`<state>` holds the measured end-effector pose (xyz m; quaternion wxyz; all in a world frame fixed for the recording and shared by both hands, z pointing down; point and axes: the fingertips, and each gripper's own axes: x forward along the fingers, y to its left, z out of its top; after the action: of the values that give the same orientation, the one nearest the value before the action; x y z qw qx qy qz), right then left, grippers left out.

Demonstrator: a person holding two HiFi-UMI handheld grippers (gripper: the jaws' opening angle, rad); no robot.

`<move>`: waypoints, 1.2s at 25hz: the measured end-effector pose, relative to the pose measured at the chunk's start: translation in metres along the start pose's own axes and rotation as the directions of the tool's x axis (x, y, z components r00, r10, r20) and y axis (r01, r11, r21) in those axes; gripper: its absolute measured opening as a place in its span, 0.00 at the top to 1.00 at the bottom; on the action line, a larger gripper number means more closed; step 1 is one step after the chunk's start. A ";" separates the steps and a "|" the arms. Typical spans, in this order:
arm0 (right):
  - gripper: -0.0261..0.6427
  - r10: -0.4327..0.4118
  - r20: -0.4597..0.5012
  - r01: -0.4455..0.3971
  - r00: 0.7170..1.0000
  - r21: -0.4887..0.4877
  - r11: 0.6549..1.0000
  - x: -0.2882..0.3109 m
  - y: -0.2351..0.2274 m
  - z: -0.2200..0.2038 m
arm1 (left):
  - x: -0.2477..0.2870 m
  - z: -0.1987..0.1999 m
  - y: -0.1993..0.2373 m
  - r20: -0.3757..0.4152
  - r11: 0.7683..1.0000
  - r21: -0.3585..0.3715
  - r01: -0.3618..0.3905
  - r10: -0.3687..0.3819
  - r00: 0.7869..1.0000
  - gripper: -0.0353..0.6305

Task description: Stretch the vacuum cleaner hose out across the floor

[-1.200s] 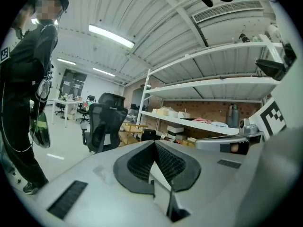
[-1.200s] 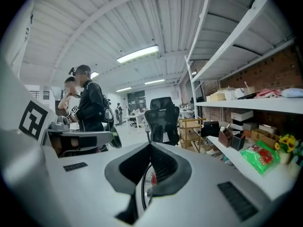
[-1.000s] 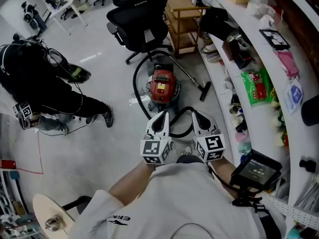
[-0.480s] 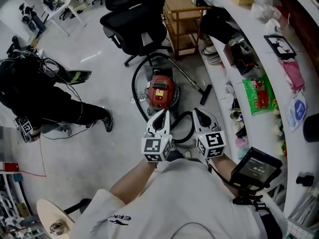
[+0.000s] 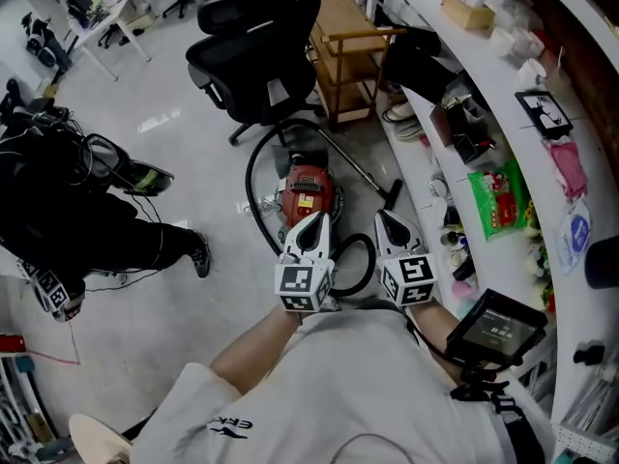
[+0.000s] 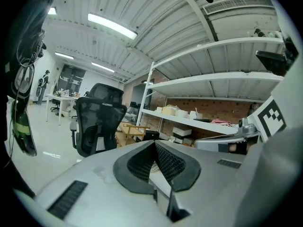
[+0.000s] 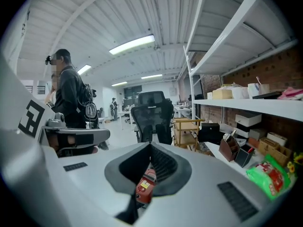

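**Hose position relative to the closed jaws**

Both pairs of jaws are pressed together with nothing pinched. The left gripper shows only its meshed pads meeting. The right gripper shows the same, with the red vacuum cleaner visible below the tips.

In the head view, the left gripper and the right gripper are held side by side, pointing ahead. The vacuum cleaner sits on the floor just beyond the left tips.

The hose is still coiled and has no single long axis:
- A small loop lies between and below the two grippers, nearer the right one.
- A large arc sweeps round the cleaner's left side, nearer the left gripper.

The wand runs diagonally toward the shelving.

Judgement: either hand must open and reach down and forward. The small loop is the closest pick-up point.
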<state>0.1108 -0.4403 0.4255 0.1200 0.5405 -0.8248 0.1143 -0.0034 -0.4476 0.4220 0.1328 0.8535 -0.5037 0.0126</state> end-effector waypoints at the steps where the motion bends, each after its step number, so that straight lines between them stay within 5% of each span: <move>1: 0.96 0.000 -0.004 0.000 1.000 -0.005 1.000 0.004 0.001 0.002 | 0.001 0.001 0.004 -0.002 1.000 -0.003 0.000 0.000 1.000 0.94; 15: 0.96 0.059 -0.013 -0.060 0.998 -0.070 0.996 0.099 -0.029 0.025 | 0.073 0.006 0.057 0.014 0.999 -0.007 -0.051 0.051 0.999 0.94; 30: 0.96 0.155 -0.135 -0.166 0.979 -0.072 0.984 0.228 -0.140 0.010 | 0.226 -0.023 0.095 -0.093 0.980 -0.044 -0.195 0.190 0.977 0.94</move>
<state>0.1506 -0.6950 0.4979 0.1854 0.4582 -0.8604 0.1240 0.0284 -0.6795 0.4995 0.1756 0.7954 -0.5779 0.0499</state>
